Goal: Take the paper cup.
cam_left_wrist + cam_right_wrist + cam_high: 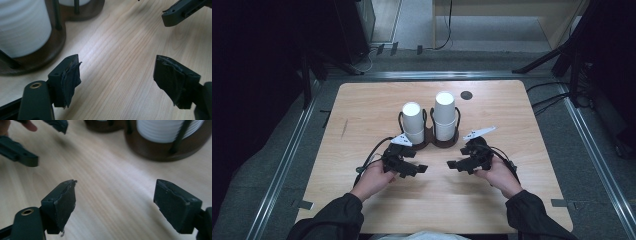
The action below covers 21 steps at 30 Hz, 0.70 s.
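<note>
High view: my left gripper (421, 168) and right gripper (452, 164) hover over the worktop (362, 110), jaws apart, cup stacks (413, 121) at twelve o'clock.

two cup stacks (430, 121) stand side by side in a holder (432, 141) mid-table (362, 110).

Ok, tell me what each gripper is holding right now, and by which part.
Nothing is held. The left gripper and the right gripper both have their jaws wide apart over bare table, short of the two stacks of white cups in the holder.
</note>
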Motion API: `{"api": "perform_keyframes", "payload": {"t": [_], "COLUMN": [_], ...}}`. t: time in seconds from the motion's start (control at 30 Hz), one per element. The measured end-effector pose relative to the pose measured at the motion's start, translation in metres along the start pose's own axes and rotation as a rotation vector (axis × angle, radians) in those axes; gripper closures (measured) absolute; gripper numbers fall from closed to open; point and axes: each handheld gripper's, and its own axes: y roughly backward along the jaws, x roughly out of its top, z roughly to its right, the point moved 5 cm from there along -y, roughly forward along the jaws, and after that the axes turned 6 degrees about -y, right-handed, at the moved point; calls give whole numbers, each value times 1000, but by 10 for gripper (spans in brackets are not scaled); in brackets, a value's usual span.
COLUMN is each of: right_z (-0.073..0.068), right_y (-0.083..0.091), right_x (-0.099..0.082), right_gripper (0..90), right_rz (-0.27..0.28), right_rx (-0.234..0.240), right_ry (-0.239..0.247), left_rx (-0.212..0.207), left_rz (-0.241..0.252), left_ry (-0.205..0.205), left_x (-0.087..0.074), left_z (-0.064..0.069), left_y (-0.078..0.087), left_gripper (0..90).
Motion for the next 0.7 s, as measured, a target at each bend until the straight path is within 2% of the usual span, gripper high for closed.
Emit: {"api": "perform_keyframes", "payload": {"t": [0.03, 0.1, 0.13, 0.17, 0.2, 0.23, 0.27, 0.3, 0.33, 0.4, 0.47, 0.53, 0.57, 0.6, 0.7], "right_z": [0, 0, 0, -1, -2, -2, -3, -4, -4, -4, -3, -2, -2, 0, 3], "right_y": [1, 5, 7, 10, 12, 12, 13, 17, 19, 24, 25, 30, 30, 31, 33], "right_x": [1, 0, 0, 1, 2, 2, 3, 5, 6, 7, 8, 7, 7, 5, 5], "right_gripper": [136, 144, 143, 143, 182, 182, 243, 294, 339, 385, 390, 395, 395, 398, 407], "right_rz": [4, -5, -16, -24, -22, -22, -24, -12, 0, 18, 29, 60, 60, 62, 38], "right_rx": [4, 0, 4, 29, 51, 51, 64, 66, 54, 44, 46, 51, 51, 41, 32], "right_ry": [9, 30, 37, 35, 36, 36, 20, 37, 46, 48, 42, 63, 63, 84, 90], "left_rx": [8, 15, 18, -5, 4, 4, 14, 6, 6, 4, 1, -31, -31, -26, -20], "left_rz": [8, 0, -24, -89, -101, -101, -102, -104, -104, -95, -82, -58, -58, -41, -46], "left_ry": [-13, -20, -12, -28, -42, -42, -48, -25, -25, 4, 4, -20, -20, -21, -24], "left_x": [0, 0, 0, 0, 0, 0, 0, 1, 1, 2, 3, 5, 5, 7, 7], "left_z": [0, 0, 0, 0, 1, 1, 1, 2, 2, 1, 0, 1, 1, 1, 0], "left_y": [1, 2, 2, 1, 0, 0, -1, -1, -1, -1, 0, 4, 4, 6, 6], "left_gripper": [206, 199, 195, 197, 195, 180, 180, 139, 128, 128, 128, 128, 129, 135, 152]}}
